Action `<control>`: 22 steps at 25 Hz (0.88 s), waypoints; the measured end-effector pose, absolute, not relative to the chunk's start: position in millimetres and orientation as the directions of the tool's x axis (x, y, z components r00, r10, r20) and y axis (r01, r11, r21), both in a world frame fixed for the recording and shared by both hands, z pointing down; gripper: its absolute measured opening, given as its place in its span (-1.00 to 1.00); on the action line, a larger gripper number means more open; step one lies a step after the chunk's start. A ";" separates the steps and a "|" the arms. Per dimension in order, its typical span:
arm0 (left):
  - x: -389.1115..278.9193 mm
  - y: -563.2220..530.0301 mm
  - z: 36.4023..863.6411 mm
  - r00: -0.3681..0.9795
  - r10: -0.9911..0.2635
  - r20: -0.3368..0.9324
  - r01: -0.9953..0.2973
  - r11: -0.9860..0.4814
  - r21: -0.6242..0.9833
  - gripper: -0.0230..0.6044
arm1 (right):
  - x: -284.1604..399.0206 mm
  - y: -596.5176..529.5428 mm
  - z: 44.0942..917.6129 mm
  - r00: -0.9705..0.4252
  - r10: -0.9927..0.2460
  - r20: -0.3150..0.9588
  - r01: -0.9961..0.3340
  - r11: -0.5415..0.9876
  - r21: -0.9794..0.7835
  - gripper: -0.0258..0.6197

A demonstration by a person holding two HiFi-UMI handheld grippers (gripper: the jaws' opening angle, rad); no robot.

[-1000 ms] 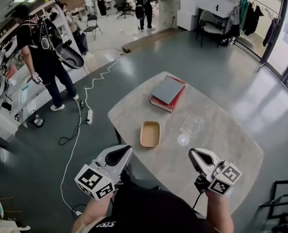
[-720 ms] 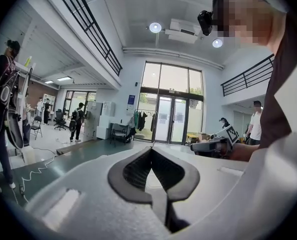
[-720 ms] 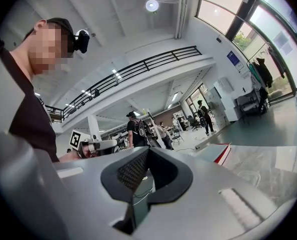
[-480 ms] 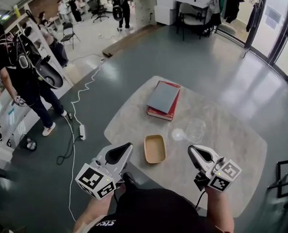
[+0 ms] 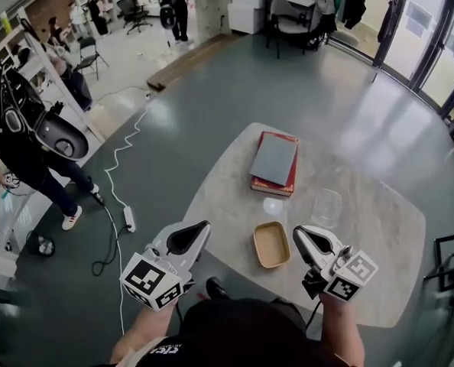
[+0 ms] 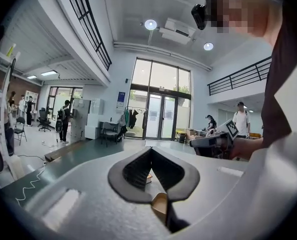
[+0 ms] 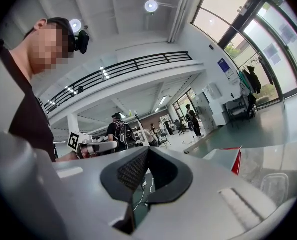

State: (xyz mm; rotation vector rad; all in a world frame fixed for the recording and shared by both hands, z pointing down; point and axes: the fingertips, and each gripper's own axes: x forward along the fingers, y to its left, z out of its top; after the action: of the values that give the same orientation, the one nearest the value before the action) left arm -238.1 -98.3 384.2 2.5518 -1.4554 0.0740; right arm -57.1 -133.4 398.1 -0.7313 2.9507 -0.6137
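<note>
While hovering by pale stone table (image 5: pixel 380 220) edge, flank shallow tan rectangular tray (image 5: pixel 271 244). Jaws pressed together, empty: left gripper (image 5: pixel 202 225), right gripper (image 5: pixel 298 232).

Tray (image 5: pixel 271 244) fills the gap between left gripper (image 5: pixel 202 228) and right gripper (image 5: pixel 298 232). Glass (image 5: pixel 326 207) just ahead of right gripper. Books (image 5: pixel 275 163) farther back. Table (image 5: pixel 380 235) bare at right.

Through the gap in the left gripper (image 6: pixel 149 150) we catch only a sliver of the tan tray (image 6: pixel 158 204). The right gripper (image 7: pixel 147 150) body cuts off the glass (image 7: pixel 274 183) and the books (image 7: pixel 237 162).
</note>
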 end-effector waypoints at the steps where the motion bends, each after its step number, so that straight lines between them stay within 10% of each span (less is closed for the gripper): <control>1: -244.1 -98.5 386.8 0.524 -0.839 0.146 -0.850 -0.504 0.154 -0.92 | -62.6 -133.2 400.1 -0.882 -0.468 0.059 -0.452 0.802 -0.390 -0.92; 22: -188.0 -167.7 386.0 0.580 -0.800 0.153 -0.813 -0.559 0.163 -0.92 | 31.1 -155.3 441.9 -0.776 -0.601 0.192 -0.627 0.701 -0.339 -0.92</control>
State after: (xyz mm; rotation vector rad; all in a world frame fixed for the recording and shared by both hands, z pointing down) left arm -188.0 -167.7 386.0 2.5959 -1.3448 0.0907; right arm 31.1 -155.3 441.9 -1.0697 2.9586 -0.6286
